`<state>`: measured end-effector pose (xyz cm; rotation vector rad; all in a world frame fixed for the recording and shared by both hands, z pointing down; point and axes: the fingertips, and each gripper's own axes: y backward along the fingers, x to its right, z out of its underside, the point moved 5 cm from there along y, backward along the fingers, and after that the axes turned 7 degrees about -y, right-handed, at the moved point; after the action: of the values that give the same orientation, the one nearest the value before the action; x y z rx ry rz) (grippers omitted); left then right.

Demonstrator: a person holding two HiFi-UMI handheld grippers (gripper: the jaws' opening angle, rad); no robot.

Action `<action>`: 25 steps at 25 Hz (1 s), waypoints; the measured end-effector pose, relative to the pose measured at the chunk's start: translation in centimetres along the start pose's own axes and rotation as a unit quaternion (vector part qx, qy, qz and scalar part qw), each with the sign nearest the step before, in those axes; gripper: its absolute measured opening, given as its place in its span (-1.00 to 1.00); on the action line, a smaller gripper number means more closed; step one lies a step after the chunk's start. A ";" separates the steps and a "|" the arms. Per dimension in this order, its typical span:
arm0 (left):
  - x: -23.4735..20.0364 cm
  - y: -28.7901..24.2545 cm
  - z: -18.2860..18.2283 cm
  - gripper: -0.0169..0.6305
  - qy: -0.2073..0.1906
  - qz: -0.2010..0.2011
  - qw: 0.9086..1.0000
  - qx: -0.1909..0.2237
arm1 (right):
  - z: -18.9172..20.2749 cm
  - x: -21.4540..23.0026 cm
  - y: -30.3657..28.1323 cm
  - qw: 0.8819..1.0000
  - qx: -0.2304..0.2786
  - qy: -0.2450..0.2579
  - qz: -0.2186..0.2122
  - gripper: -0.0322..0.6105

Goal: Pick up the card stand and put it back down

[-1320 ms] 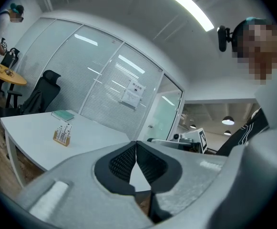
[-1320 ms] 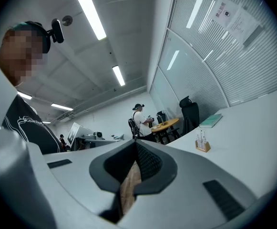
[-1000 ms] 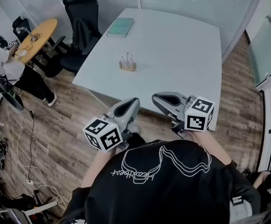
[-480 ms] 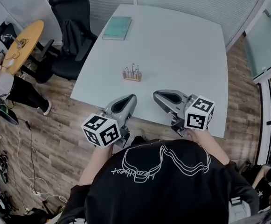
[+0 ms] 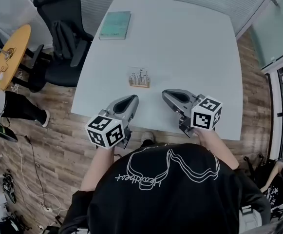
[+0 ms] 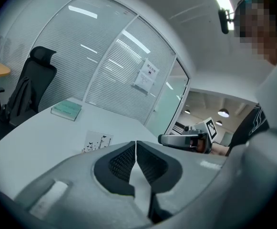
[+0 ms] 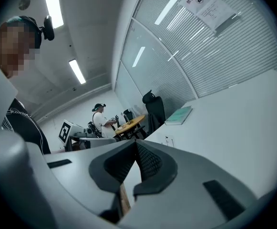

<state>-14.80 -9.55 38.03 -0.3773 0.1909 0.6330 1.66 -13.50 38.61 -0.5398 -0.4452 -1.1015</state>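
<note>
Card stand [image 5: 140,78] sits on the white table [image 5: 195,43], just ahead of and between the left gripper [image 5: 130,98] and right gripper [image 5: 168,92], untouched. Both grippers' jaws are pressed together and empty. Only the gripper views show the glass wall's notice [image 6: 145,75], which is too small to read.

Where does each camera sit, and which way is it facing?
Head view: on the person's head, steeply down on white table, card stand, left gripper, right gripper; torso and forearms show.
Left gripper view: on that gripper, along its shut jaws across the table; shirt at right.
Right gripper view: on that gripper, along its shut jaws toward the black chair; shirt at left.
Shared: both gripper views show card stand, green book and the other gripper.
</note>
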 end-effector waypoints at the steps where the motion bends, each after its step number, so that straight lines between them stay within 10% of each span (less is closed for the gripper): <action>1: -1.1 -0.4 0.1 -0.90 -0.006 -0.001 1.000 -0.008 | 0.0 0.7 -0.8 1.000 -0.002 -0.005 0.006 -0.88; 25: -14.0 -8.0 6.9 -0.78 -0.024 0.009 0.991 -0.129 | 4.4 10.7 -9.1 0.992 -0.054 -0.028 0.106 -0.59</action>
<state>-20.66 -20.28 50.64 -0.6090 0.0665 0.6866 -2.91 -21.56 50.05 -0.6980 -0.3686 -0.9110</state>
